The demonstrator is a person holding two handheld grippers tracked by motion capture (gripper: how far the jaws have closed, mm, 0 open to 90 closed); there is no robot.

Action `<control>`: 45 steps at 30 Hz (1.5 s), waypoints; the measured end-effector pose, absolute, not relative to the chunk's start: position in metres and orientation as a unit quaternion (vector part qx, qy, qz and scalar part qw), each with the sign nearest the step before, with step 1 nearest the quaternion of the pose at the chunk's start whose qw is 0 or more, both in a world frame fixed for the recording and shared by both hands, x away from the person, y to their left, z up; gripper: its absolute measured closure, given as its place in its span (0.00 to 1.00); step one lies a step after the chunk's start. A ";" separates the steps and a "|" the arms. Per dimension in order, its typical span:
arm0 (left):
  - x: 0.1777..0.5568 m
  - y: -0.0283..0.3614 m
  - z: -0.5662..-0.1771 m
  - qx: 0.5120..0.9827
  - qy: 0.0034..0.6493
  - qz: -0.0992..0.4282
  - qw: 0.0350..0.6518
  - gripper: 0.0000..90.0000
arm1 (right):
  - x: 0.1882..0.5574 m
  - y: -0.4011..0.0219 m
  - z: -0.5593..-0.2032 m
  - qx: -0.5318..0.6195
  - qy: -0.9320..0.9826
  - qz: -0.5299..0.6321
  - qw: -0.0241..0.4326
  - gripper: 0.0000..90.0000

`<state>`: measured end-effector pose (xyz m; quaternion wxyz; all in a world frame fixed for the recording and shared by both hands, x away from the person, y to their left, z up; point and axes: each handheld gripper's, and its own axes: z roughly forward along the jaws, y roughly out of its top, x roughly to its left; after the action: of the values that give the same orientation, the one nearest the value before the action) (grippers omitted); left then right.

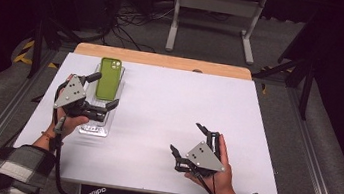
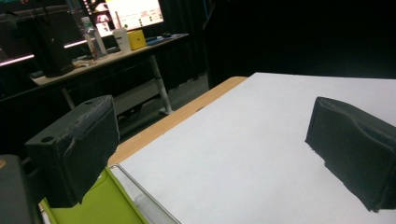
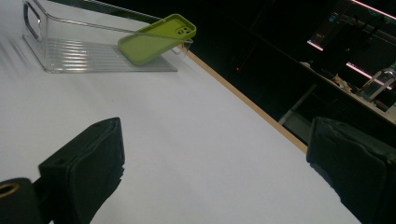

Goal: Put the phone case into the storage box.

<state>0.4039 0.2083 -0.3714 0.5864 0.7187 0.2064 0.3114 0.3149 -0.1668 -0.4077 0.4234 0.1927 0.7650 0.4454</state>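
White table [image 1: 166, 121] is sitting in a dark lab; green phone case [image 1: 109, 78] is leaning half out of the clear tray [image 1: 96, 128], probably for easy grabbing; left gripper [image 1: 102, 94] hovering wide open around it, right gripper [image 1: 188, 138] idling open, holding nothing

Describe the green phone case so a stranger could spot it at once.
Start at the white table and go to its far left corner, where a clear plastic tray lies. The green phone case leans on the tray's far end, camera cutout up. It is the one bright lime thing there.
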 end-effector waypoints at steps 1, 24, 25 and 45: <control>0.403 0.208 -0.371 0.719 0.206 0.312 0.586 0.04 | 0.315 -0.167 -0.408 0.192 0.765 0.445 0.423 0.05; 0.382 0.190 -0.382 0.737 0.180 0.308 0.574 0.04 | 0.314 -0.165 -0.407 0.187 0.766 0.450 0.420 0.06; 0.381 0.190 -0.382 0.738 0.179 0.307 0.573 0.04 | 0.314 -0.165 -0.407 0.187 0.766 0.450 0.420 0.06; 0.360 0.183 -0.392 0.745 0.169 0.300 0.571 0.04 | 0.314 -0.163 -0.406 0.180 0.768 0.457 0.411 0.06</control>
<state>0.3595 0.1833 -0.3921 0.5714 0.7451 0.1691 0.2996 0.3138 -0.1632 -0.4065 0.4107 0.1804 0.7681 0.4570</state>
